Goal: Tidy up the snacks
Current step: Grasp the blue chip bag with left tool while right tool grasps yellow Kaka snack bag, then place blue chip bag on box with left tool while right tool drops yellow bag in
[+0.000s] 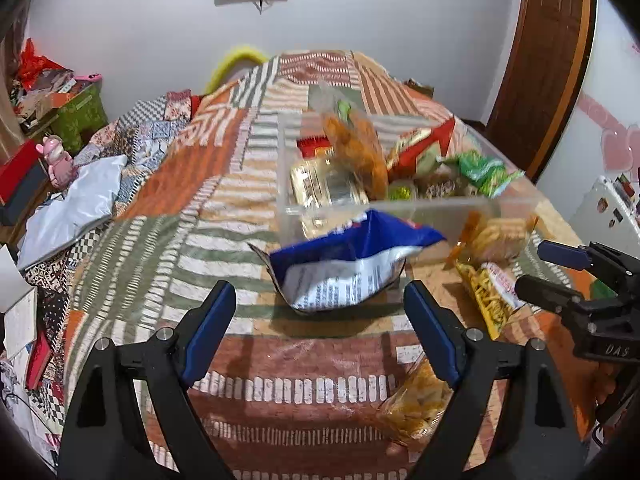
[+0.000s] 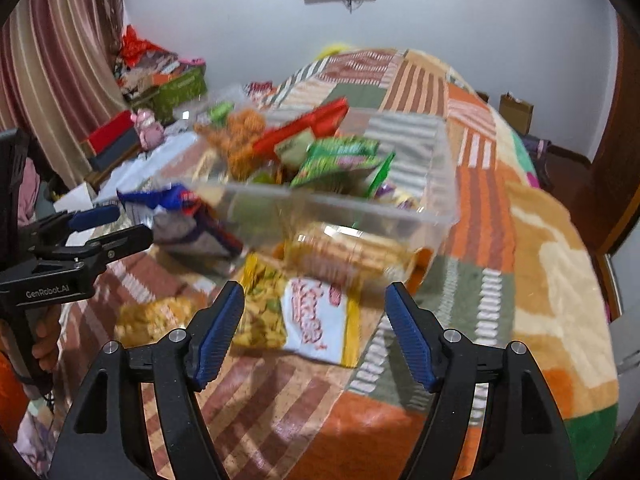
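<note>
A clear plastic bin (image 1: 400, 204) heaped with bright snack packets sits on a patchwork bed (image 1: 168, 184). A crumpled blue-and-white bag (image 1: 340, 268) lies before it. Both hand-held grippers, left (image 1: 320, 320) and right (image 2: 316, 320), gape empty.

You're looking at a blue-and-white bag (image 1: 344, 264), yellow snack pack (image 2: 296, 312), green packets (image 2: 340, 160), and an orange-green striped patchwork bedspread (image 1: 180, 208).

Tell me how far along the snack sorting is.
Partly done: the clear bin already holds several packets, such as the green packet. In hand: nothing; the left gripper and right gripper are both open and empty. Left on the bedspread: the blue bag, the yellow snack bag and two clear bags of snacks.
</note>
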Motion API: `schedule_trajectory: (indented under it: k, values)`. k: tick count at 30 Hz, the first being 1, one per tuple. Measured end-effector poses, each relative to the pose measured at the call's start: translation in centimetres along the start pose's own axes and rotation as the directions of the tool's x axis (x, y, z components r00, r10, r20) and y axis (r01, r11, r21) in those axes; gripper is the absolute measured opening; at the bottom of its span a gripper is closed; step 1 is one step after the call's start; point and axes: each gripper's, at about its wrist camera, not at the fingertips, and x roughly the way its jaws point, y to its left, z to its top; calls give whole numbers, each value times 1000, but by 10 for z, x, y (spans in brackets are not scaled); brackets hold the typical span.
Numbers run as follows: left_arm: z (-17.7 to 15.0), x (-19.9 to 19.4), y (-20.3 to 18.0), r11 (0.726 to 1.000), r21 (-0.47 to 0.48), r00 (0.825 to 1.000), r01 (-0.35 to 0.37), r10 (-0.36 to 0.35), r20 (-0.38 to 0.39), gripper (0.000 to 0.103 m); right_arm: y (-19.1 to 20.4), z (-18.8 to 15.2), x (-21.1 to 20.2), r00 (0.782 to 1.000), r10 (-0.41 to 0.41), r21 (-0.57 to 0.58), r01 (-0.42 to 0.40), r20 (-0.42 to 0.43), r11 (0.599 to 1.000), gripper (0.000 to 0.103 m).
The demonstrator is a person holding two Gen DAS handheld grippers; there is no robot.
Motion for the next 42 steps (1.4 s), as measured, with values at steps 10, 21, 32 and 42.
schedule_trajectory:
  k: [10, 21, 32, 42]
  values:
    - [5, 31, -7, 1000, -10, 999, 21, -21, -40, 89, 6, -1, 20, 997, 36, -9, -37, -67, 999, 71]
    - [14, 47, -9, 999, -29, 999, 15, -16, -46, 90, 10, -8, 37, 990, 53, -8, -54, -128, 998, 91]
    - [12, 42, -6, 998, -44, 998, 50, -51, -25, 78, 3, -8, 28, 993, 69, 19, -67, -92, 998, 72]
    - [4, 10, -3, 998, -37, 998, 55, -55, 10, 75, 3, -9, 14, 996, 66, -1, -66, -62, 998, 52]
